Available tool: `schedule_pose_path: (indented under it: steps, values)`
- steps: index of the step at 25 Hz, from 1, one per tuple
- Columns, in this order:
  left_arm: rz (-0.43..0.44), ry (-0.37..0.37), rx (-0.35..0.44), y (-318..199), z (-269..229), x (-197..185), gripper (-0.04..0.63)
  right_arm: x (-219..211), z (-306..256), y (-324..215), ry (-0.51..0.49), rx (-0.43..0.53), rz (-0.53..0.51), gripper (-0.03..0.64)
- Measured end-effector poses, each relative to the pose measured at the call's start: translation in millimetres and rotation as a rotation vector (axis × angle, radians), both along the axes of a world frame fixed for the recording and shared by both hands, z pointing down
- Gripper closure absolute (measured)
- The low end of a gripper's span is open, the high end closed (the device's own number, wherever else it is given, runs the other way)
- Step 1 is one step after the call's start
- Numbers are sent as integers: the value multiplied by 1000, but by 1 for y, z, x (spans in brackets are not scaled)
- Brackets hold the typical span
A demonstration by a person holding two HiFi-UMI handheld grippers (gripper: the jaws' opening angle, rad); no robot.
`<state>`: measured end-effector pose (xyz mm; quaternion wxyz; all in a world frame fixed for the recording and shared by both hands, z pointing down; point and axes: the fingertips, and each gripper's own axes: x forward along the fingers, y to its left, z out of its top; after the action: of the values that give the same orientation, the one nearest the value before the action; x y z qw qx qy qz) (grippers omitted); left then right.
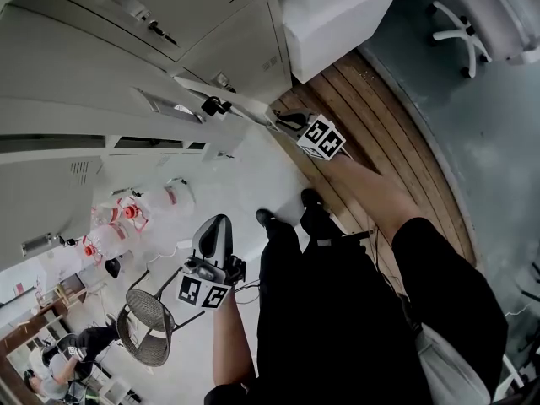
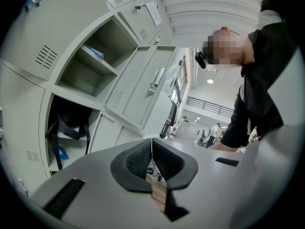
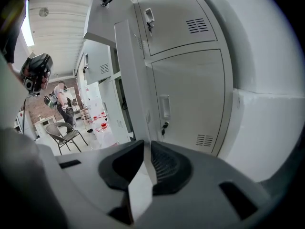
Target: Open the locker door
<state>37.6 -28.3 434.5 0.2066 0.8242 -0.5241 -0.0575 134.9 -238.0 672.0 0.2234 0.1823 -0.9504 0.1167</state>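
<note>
Two grippers. The right gripper (image 3: 145, 149) has its jaws clamped on the edge of one open locker door (image 3: 127, 75). The left gripper (image 2: 152, 151) has its jaws together, empty. Only the left gripper view shows a dark bag (image 2: 71, 120) inside a compartment.

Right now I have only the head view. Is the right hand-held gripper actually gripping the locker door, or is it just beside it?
Observer: It is gripping. In the right gripper view, the right hand-held gripper has its jaws closed on the edge of the open locker door.
Operator: And the other one?
Observer: The left hand-held gripper is shut with nothing between its pads.
Operator: Anything stored inside?
Observer: The left gripper view shows a dark bag hanging by its straps in an open compartment.
</note>
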Motion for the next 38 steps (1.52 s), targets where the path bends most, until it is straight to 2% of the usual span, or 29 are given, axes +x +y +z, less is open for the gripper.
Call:
schedule_pose_path:
  steps: [11, 17, 24, 31, 38]
  values:
    - [-15, 12, 25, 9, -6, 0, 578, 7, 0, 4, 27, -7, 28, 558]
    - [-32, 31, 62, 13, -16, -2, 578, 8, -33, 23, -9, 13, 14, 560]
    - [-15, 61, 112, 25, -35, -14, 578, 7, -123, 64, -141, 78, 32, 572]
    - [58, 92, 173, 52, -64, -40, 578, -6, -228, 124, -263, 167, 61, 598]
    - [113, 96, 271, 92, -107, -58, 578, -35, -350, 209, -409, 304, -4, 604]
